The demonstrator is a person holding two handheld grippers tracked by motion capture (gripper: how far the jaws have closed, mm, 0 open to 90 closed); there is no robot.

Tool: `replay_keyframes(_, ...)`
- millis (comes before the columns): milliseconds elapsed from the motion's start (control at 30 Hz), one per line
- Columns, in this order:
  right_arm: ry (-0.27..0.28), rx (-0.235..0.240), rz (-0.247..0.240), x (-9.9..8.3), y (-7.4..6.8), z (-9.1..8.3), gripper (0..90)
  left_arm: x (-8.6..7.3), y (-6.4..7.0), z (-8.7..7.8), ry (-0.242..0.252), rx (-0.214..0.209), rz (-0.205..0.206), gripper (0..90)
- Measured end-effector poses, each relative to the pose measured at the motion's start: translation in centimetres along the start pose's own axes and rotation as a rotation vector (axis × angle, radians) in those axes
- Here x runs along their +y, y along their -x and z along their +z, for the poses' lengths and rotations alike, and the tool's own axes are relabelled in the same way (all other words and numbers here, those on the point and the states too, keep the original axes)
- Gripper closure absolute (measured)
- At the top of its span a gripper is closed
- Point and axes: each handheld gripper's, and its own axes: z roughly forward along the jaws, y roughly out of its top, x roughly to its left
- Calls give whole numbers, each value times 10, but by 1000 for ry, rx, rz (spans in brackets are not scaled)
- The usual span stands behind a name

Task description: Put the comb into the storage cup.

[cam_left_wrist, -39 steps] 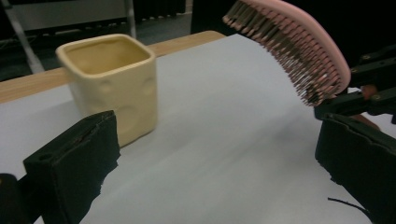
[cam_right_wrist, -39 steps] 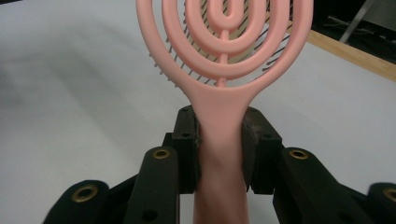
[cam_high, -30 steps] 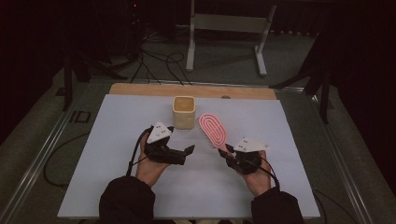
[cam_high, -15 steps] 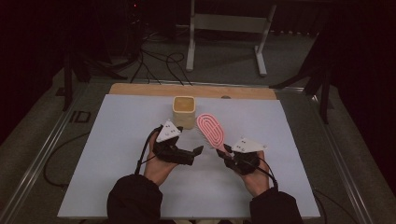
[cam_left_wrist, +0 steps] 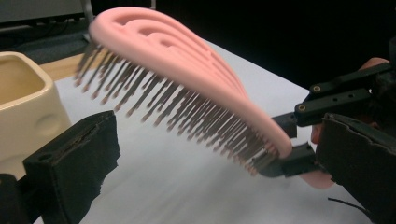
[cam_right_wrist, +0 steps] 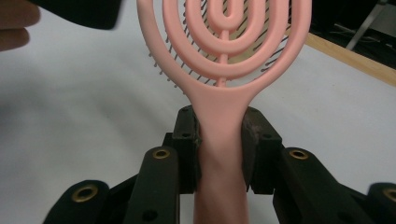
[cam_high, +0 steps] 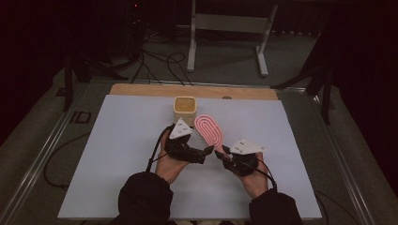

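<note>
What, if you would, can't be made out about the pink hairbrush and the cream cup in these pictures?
- Hairbrush handle end: cut off by the bottom edge in the right gripper view, clamped by the right gripper.
- Bristles: motion-blurred in the left gripper view.
- Cup contents: too small and dim in the high view.
- Left gripper: jaws apart, holding nothing.

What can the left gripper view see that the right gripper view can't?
The left gripper view shows the pink brush from the side, with its bristles hanging down, the cream cup, and the left gripper open, jaws apart. The right gripper view looks along the brush's handle, squeezed between the right gripper jaws, and shows its looped openwork back. Both share the brush and the white table.
</note>
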Motion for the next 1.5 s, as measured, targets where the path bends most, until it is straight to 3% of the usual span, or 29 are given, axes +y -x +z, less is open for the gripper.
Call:
replay_keyframes(300, -1, 6, -11, 0, -4, 3, 698, 3, 1, 8, -4, -21, -47, 68)
replay_keyframes(333, 3, 5, -15, 0, -5, 3, 698, 3, 1, 10, -5, -20, -75, 127)
replay_keyframes(567, 6, 4, -12, 1, -6, 3, 699, 3, 0, 14, -15, -39, -107, 271)
replay_keyframes(600, 6, 4, -12, 1, -6, 3, 699, 3, 0, 14, -21, -31, -117, 271)
replay_keyframes(633, 8, 2, -15, 1, -7, 4, 699, 3, -2, 15, -27, -26, -139, 327)
replay_keyframes(1000, -4, -14, -21, 0, -8, 5, 698, 3, -3, 17, -32, -41, -188, 405)
replay_keyframes(1100, -6, -18, -28, 0, -10, 6, 698, 3, -4, 17, -22, -51, -213, 476)
replay_keyframes(1500, -13, -15, -31, 0, -12, 9, 690, 4, 2, 16, -2, -105, -219, 605)
